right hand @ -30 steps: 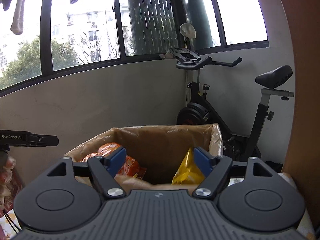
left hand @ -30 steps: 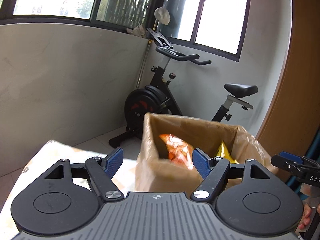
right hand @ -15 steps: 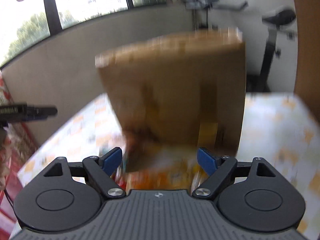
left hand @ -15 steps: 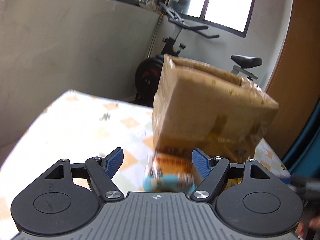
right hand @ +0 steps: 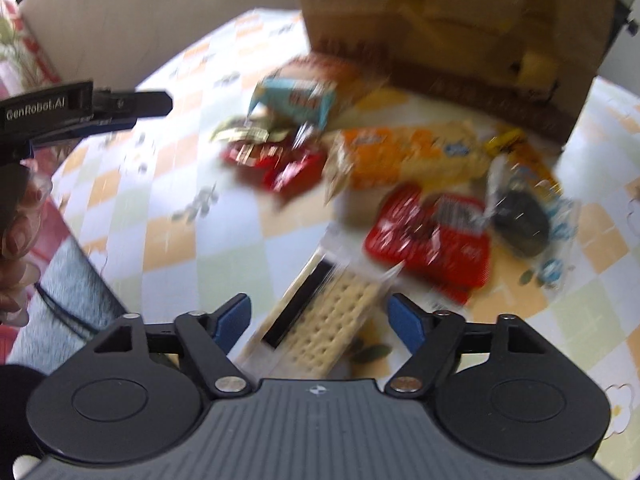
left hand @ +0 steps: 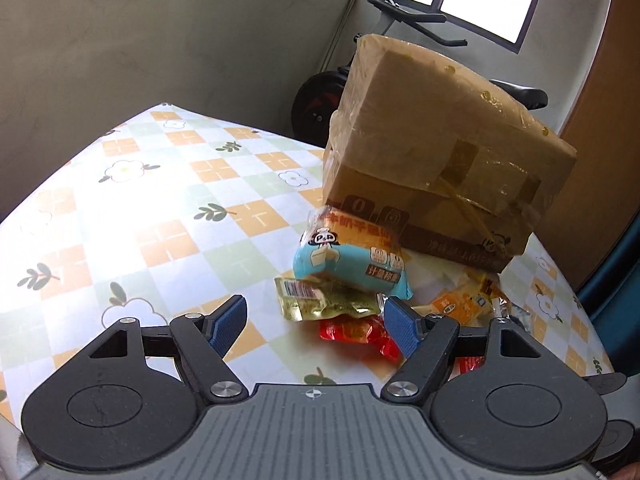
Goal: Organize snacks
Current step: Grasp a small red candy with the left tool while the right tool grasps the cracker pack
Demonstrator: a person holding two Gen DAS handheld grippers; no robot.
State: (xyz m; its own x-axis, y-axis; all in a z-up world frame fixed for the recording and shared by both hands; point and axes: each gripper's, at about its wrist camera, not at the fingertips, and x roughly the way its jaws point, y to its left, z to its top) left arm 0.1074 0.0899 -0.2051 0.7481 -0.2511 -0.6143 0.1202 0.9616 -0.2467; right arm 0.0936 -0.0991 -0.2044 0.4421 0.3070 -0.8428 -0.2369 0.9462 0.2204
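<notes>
A brown cardboard box (left hand: 440,148) stands on the checked tablecloth (left hand: 160,208), also in the blurred right wrist view (right hand: 448,28). Snack packets lie in front of it: a light-blue packet (left hand: 348,260), a yellow-green one (left hand: 320,298), a red one (left hand: 356,332) and an orange one (left hand: 460,304). The right wrist view shows the blue packet (right hand: 296,98), an orange packet (right hand: 400,152), red packets (right hand: 432,236), a dark round snack (right hand: 520,220) and a cracker sleeve (right hand: 320,320). My left gripper (left hand: 316,324) is open and empty just before the pile. My right gripper (right hand: 320,320) is open over the cracker sleeve.
An exercise bike (left hand: 320,100) stands behind the table by the grey wall. The left gripper's arm (right hand: 80,108) and the person's hand (right hand: 16,216) show at the left of the right wrist view. The table's left edge (right hand: 84,248) is close by.
Both grippers have tilted down from looking into the box to looking at the table. The snack pile in front of the box has come into view. Both stayed open.
</notes>
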